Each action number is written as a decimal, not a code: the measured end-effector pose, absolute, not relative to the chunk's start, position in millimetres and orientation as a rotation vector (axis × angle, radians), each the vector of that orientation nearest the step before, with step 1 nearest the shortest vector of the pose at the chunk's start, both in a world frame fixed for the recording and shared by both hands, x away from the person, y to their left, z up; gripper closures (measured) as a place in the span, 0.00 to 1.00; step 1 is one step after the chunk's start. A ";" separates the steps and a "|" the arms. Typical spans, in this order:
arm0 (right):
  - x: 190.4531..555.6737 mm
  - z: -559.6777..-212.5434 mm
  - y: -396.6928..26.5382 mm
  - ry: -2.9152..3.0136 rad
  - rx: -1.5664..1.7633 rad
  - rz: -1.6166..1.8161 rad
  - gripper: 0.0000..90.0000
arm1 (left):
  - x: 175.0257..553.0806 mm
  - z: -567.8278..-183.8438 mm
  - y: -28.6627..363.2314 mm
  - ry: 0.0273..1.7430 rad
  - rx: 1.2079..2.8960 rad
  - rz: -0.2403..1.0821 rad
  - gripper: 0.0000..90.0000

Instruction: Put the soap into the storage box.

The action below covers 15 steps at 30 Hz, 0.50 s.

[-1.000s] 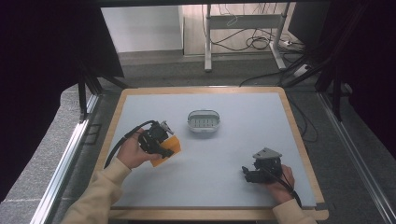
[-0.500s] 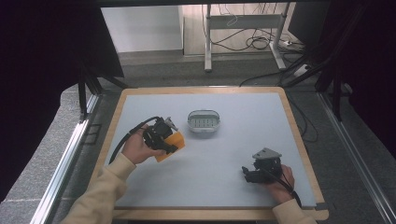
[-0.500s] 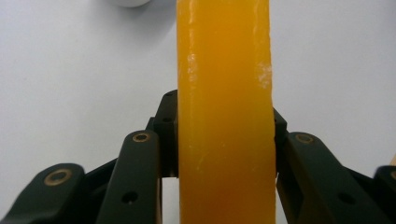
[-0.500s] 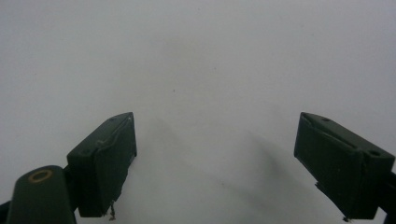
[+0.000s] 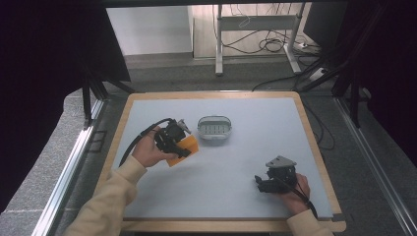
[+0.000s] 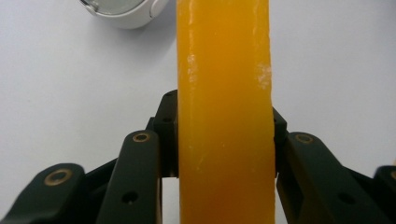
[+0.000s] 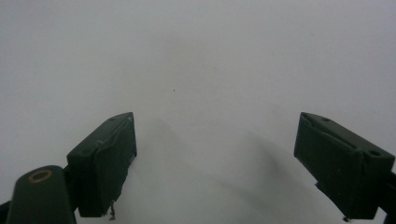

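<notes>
My left gripper point(image 5: 181, 147) is shut on an orange slab-like block point(image 5: 184, 149), held just above the table, left of centre. In the left gripper view the orange block point(image 6: 224, 116) stands edge-on between the two black jaws, which press its sides. A small white oval dish point(image 5: 214, 129) with a grey insert sits just right of the block, and its rim point(image 6: 122, 10) shows at the top of the left gripper view. My right gripper point(image 5: 261, 183) rests near the table's front right, open, with only bare table between its jaws point(image 7: 215, 163).
The pale grey table top point(image 5: 246, 157) has a wooden border point(image 5: 211, 94). Dark curtains hang at both sides. A metal desk frame and cables point(image 5: 265, 44) stand on the floor beyond the far edge. A metal rail point(image 5: 74, 162) runs along the left.
My left gripper has carried the orange block rightward and a little away from the person, closer to the white dish. The right gripper has stayed in place.
</notes>
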State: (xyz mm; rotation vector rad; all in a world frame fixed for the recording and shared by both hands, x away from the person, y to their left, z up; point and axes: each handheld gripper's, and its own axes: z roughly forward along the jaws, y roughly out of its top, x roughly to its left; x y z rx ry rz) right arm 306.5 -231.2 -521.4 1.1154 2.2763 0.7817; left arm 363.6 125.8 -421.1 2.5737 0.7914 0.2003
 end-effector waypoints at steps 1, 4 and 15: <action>306.5 -521.5 -231.2 2.277 1.115 0.783 0.15 | 364.6 -420.4 125.2 0.788 2.573 0.203 0.69; 306.4 -521.6 -231.0 2.278 1.114 0.782 0.15 | 366.5 -418.4 123.0 0.783 2.576 0.208 0.69; 306.6 -522.0 -231.1 2.278 1.121 0.781 0.15 | 374.6 -415.4 115.4 0.753 2.590 0.235 0.69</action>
